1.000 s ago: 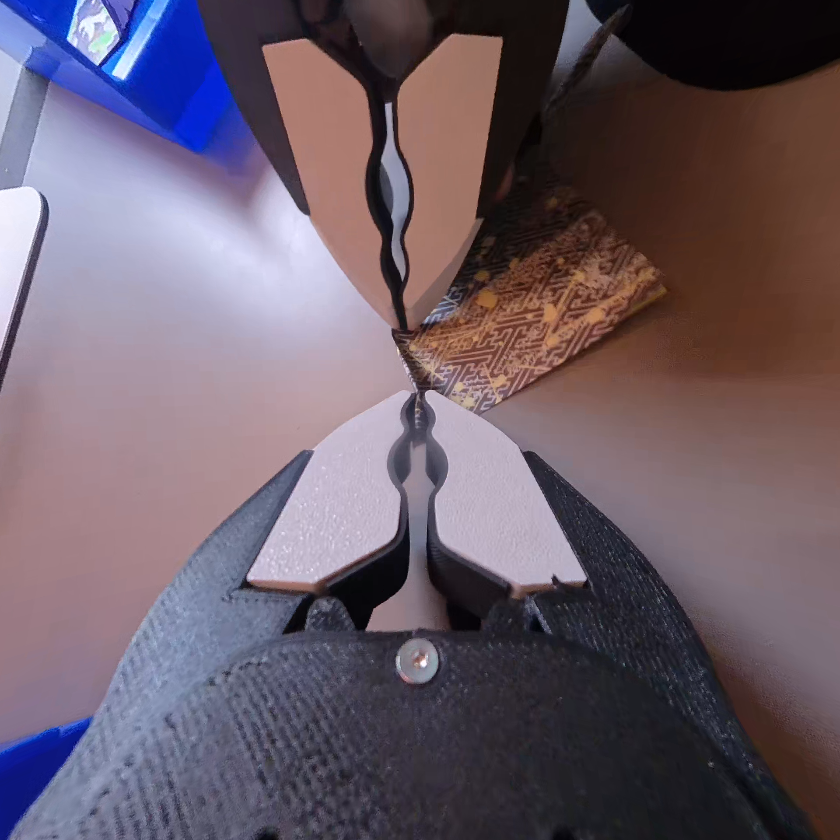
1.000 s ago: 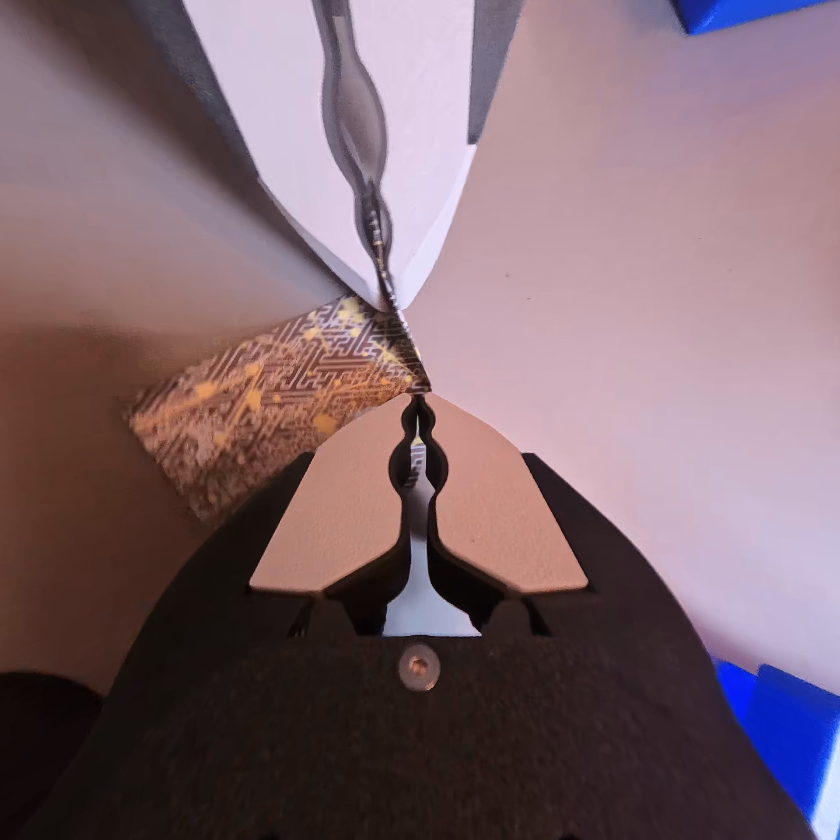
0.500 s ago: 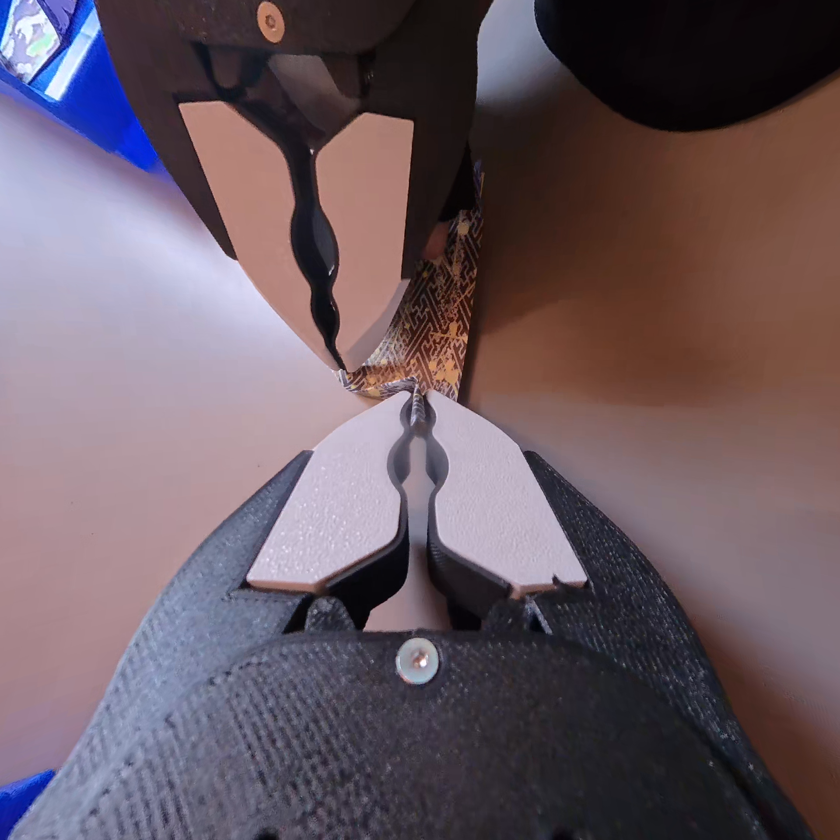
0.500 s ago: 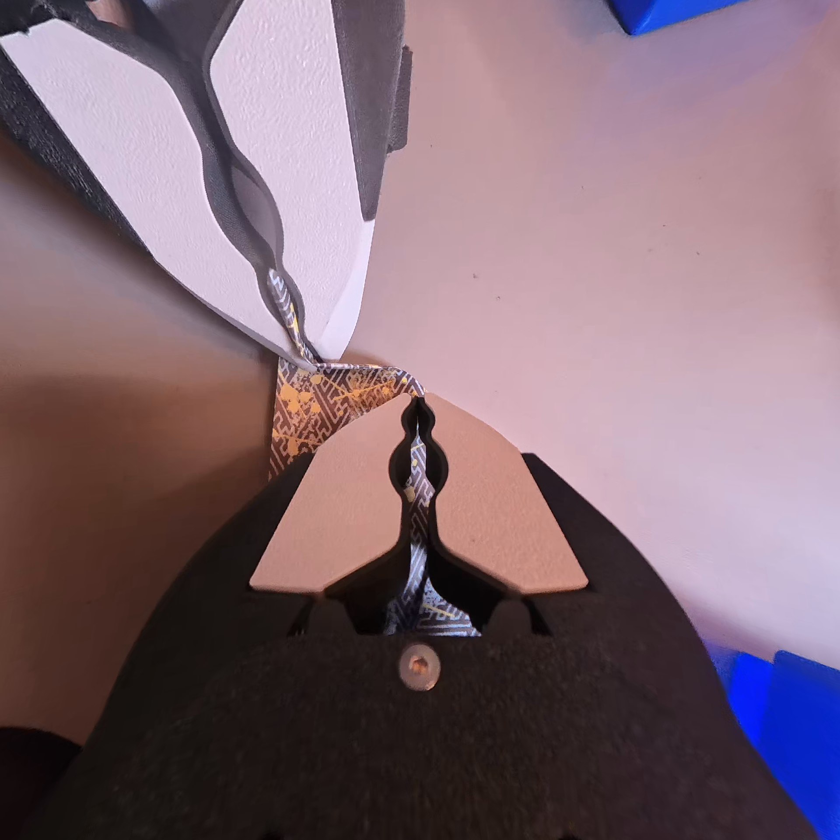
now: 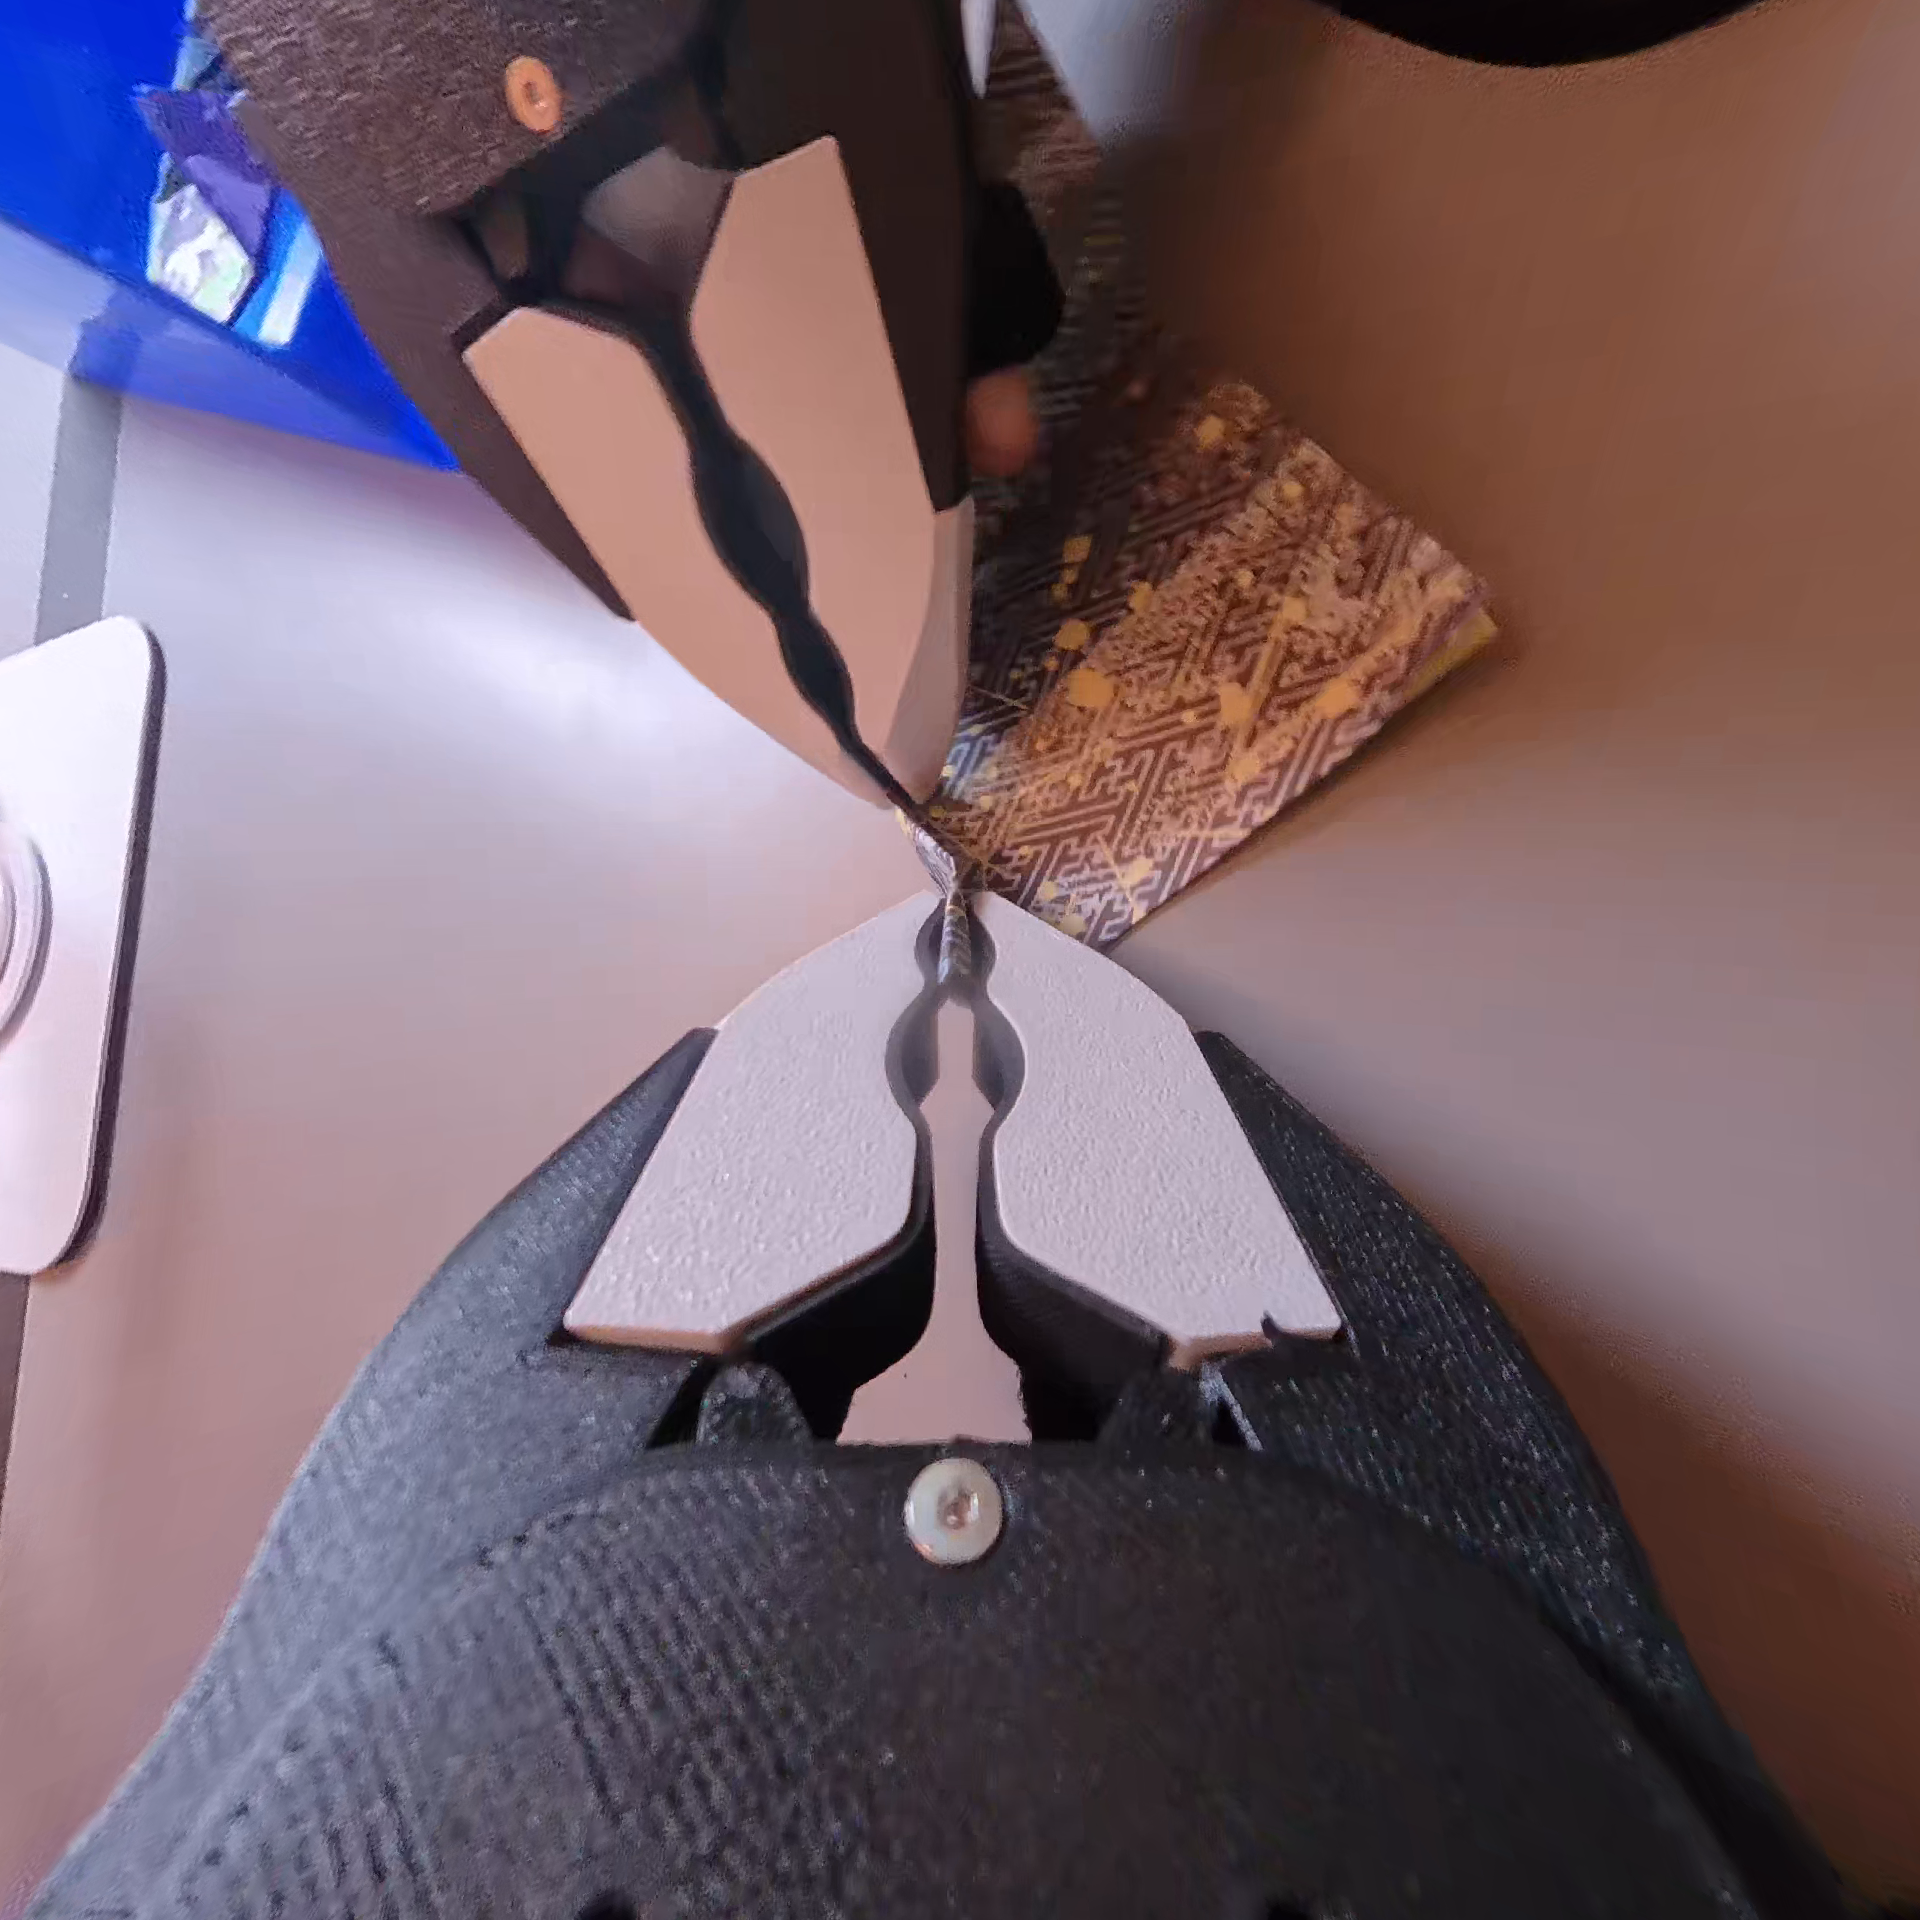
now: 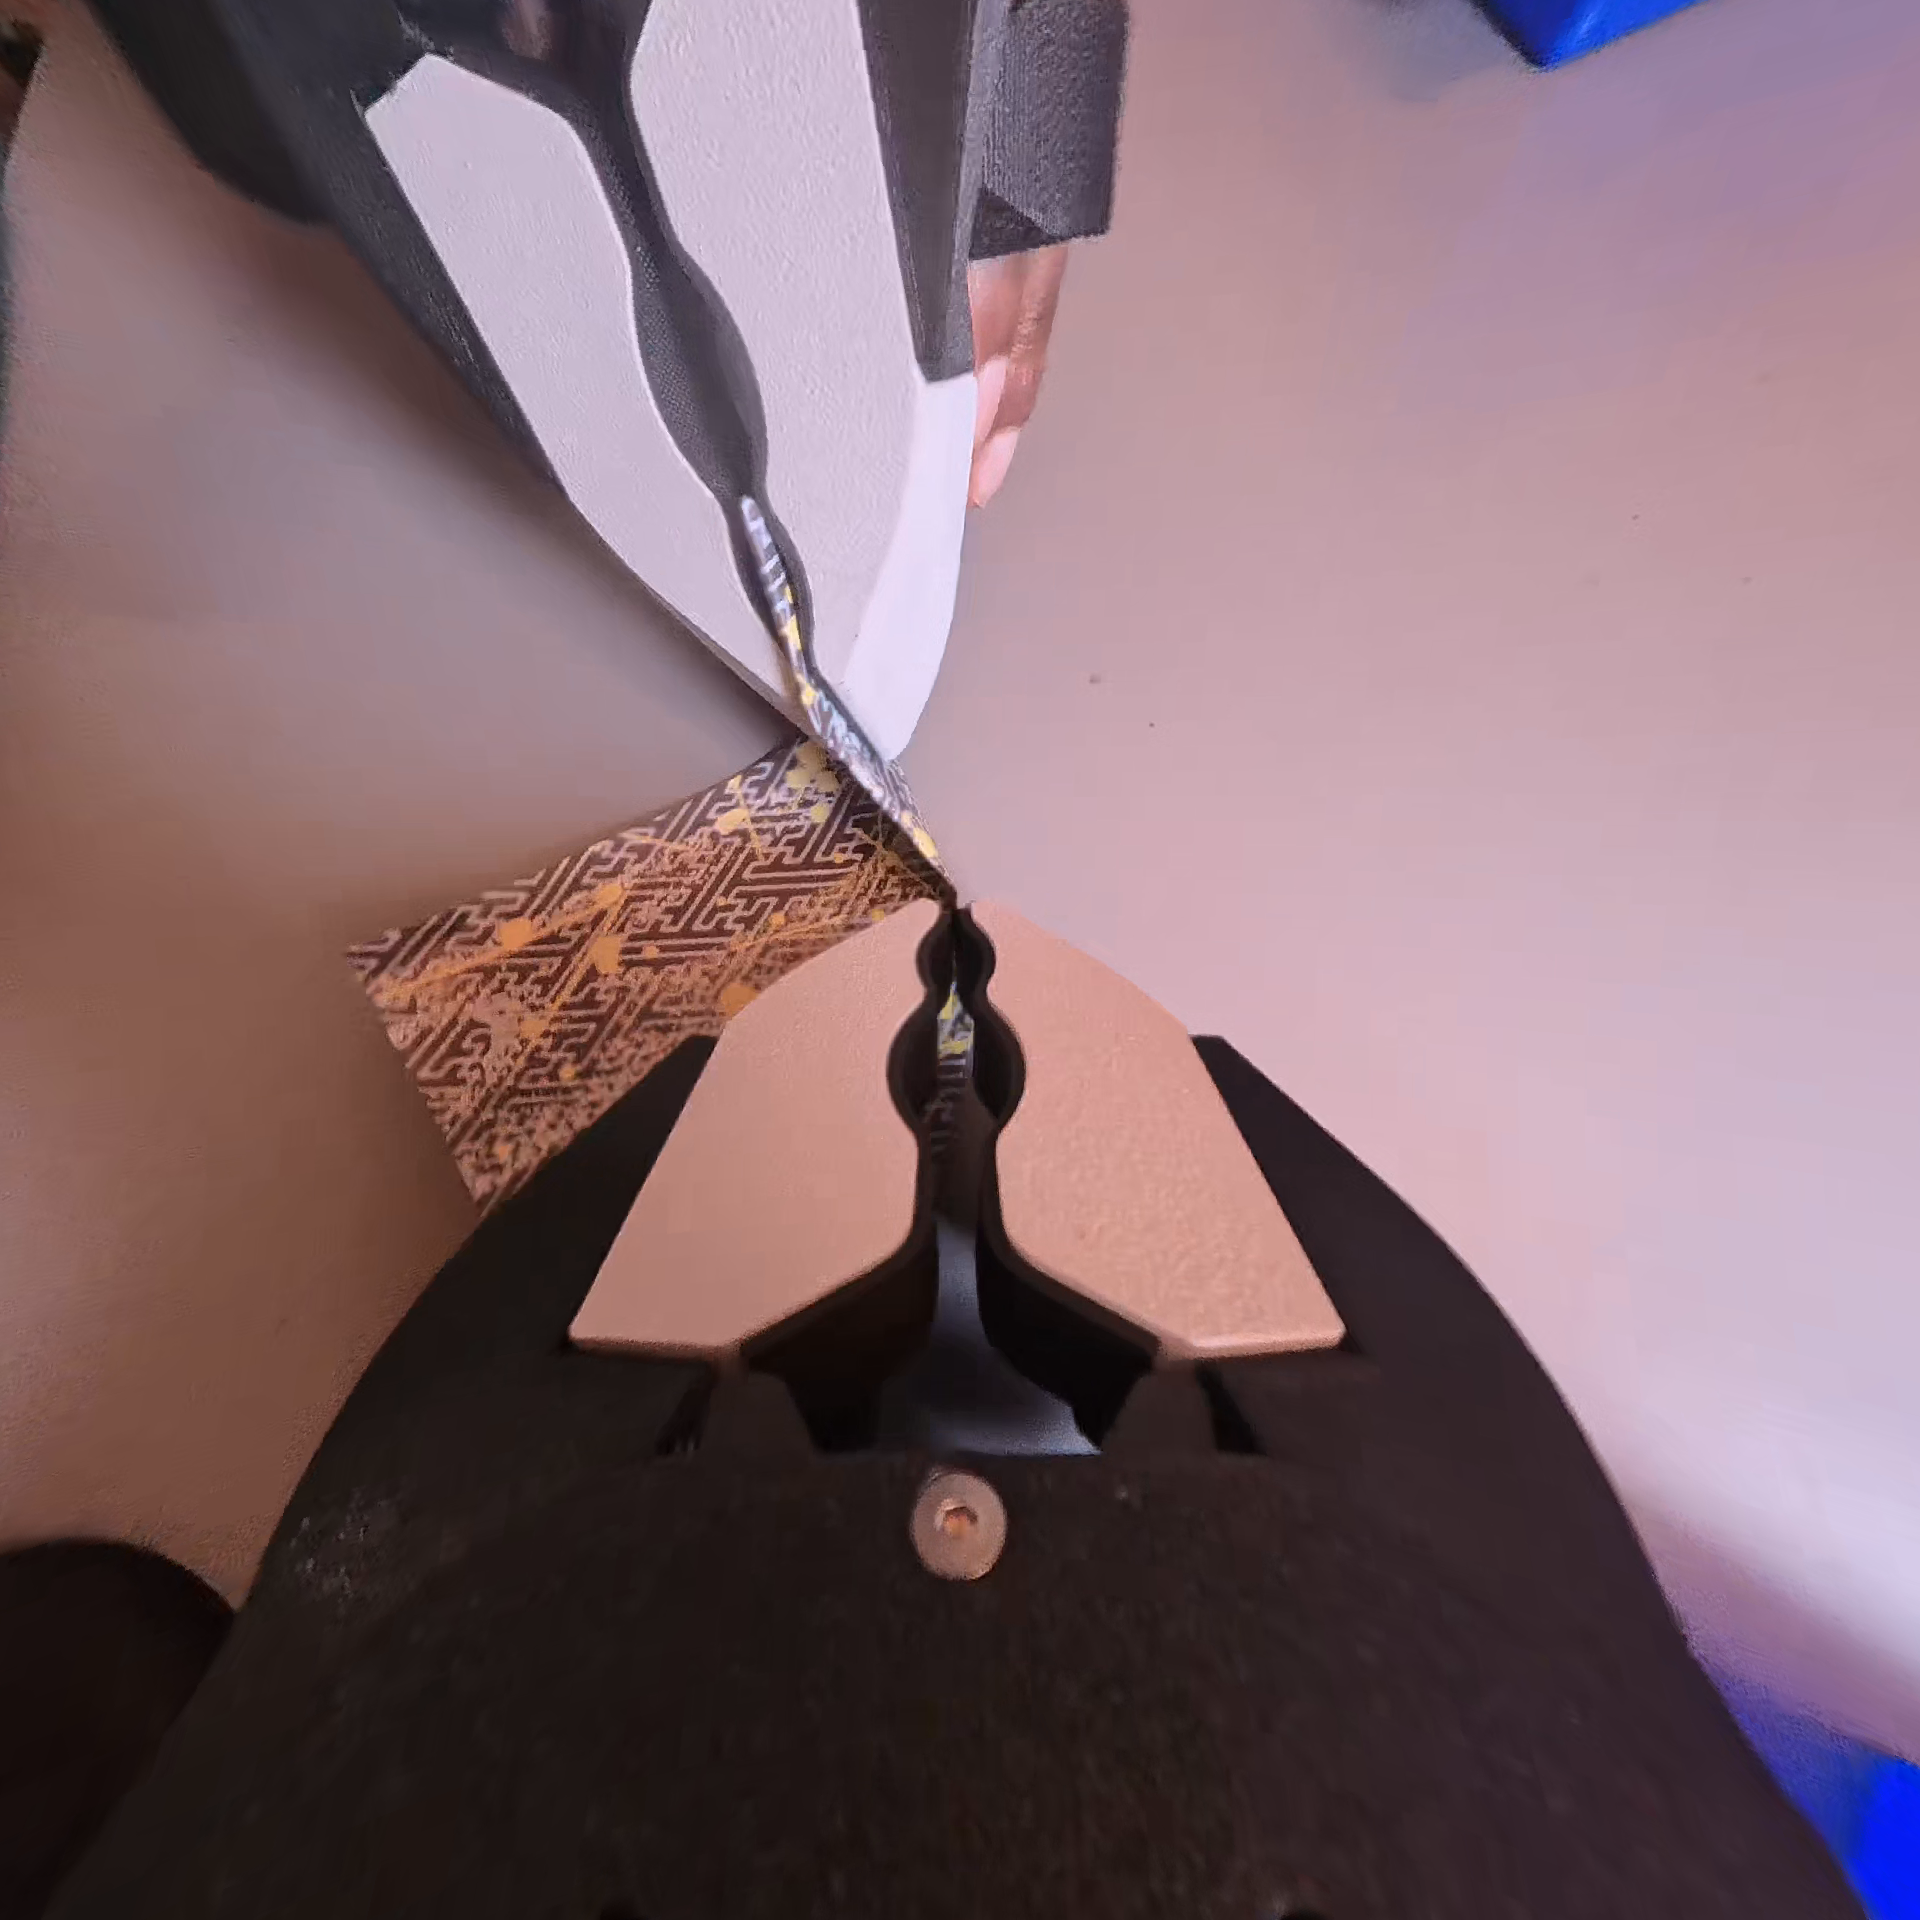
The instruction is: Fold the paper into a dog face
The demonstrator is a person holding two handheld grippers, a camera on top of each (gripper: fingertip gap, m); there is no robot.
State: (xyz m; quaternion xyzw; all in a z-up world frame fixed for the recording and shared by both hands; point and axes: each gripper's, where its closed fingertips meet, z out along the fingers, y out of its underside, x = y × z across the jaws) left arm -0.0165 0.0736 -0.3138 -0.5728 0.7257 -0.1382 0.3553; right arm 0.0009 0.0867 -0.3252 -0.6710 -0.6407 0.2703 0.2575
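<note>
The paper (image 5: 1195, 707) is dark with a pale maze pattern and gold splashes, folded and lying on the table; it also shows in the right wrist view (image 6: 623, 956). My left gripper (image 5: 954, 925) is shut on the paper's near corner. My right gripper (image 6: 956, 925) is shut on the same corner from the opposite side. Each gripper shows tip to tip in the other's view: the right one in the left wrist view (image 5: 904, 790), the left one in the right wrist view (image 6: 831, 717). The pinched corner is lifted and twisted between them.
A blue bin (image 5: 94, 208) with small items stands at the far left. A pale rounded board (image 5: 73, 935) lies at the left edge. Blue bin edges show in the right wrist view (image 6: 1849, 1787). A dark sleeve (image 5: 1621, 31) is at the top. The table (image 5: 416, 831) is smooth. The grippers are tip to tip, or close to it.
The paper swung up on edge half a second ago and now lies flatter again, spread to the right. Both grippers stayed shut on the corner while tilting relative to each other.
</note>
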